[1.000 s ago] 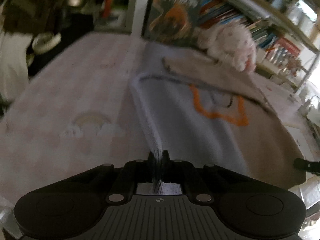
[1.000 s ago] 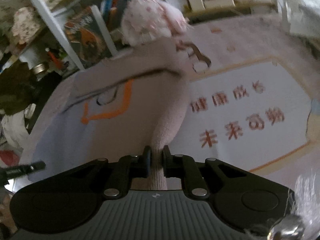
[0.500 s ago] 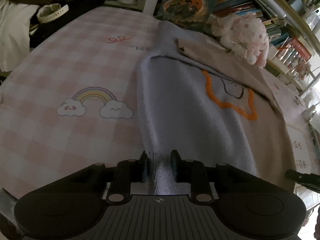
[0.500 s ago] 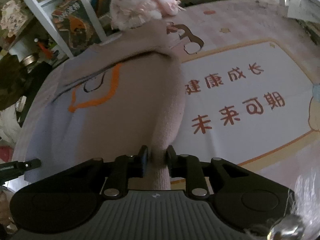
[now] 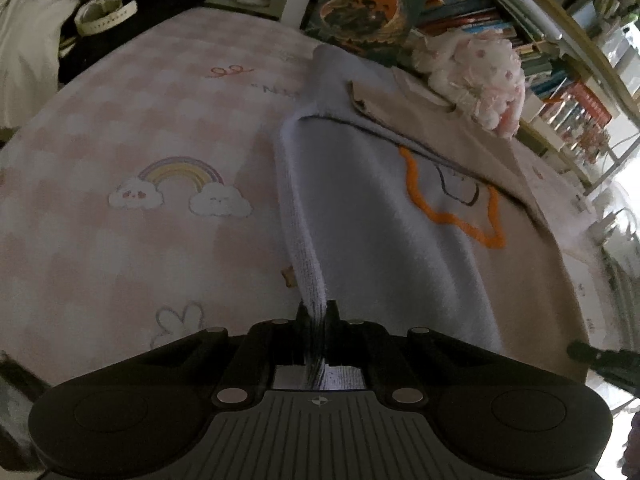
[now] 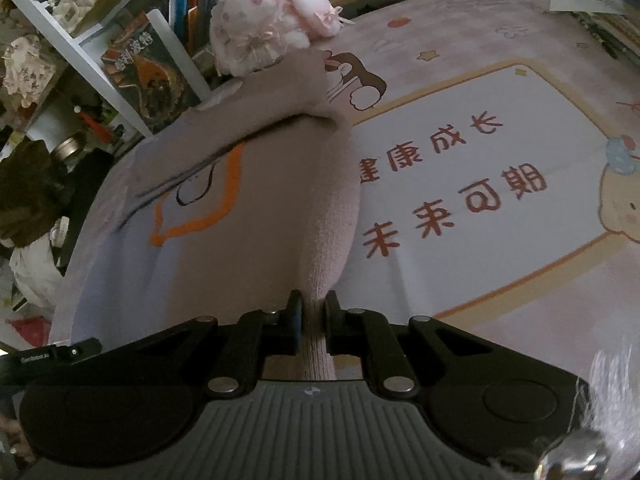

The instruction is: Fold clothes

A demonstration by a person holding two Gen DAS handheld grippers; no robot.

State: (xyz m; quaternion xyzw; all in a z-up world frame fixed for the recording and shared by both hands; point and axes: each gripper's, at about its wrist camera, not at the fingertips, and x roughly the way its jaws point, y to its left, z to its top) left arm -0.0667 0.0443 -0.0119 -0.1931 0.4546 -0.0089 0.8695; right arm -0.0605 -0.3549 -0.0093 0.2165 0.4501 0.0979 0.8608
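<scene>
A knit sweater (image 5: 384, 240), light blue on one side and beige-pink on the other, with an orange outline design, lies stretched on the patterned table cover. My left gripper (image 5: 318, 312) is shut on the sweater's blue near corner. My right gripper (image 6: 312, 306) is shut on the sweater's pink near edge (image 6: 324, 240), which rises in a rounded fold toward the fingers. The sweater's far part is folded over on itself. The tip of the right gripper (image 5: 600, 360) shows at the right edge of the left wrist view.
A pink plush toy (image 5: 480, 76) sits at the sweater's far end, against a bookshelf (image 5: 520, 20) with books. The table cover shows a rainbow print (image 5: 180, 188) on the left and red Chinese characters (image 6: 452, 200) on the right. Dark clothes and clutter (image 5: 60, 20) lie beyond the far left.
Both grippers have pulled back toward me with the sweater's near edge. The left gripper's jaws stood wider around the cloth half a second ago and now pinch it tightly.
</scene>
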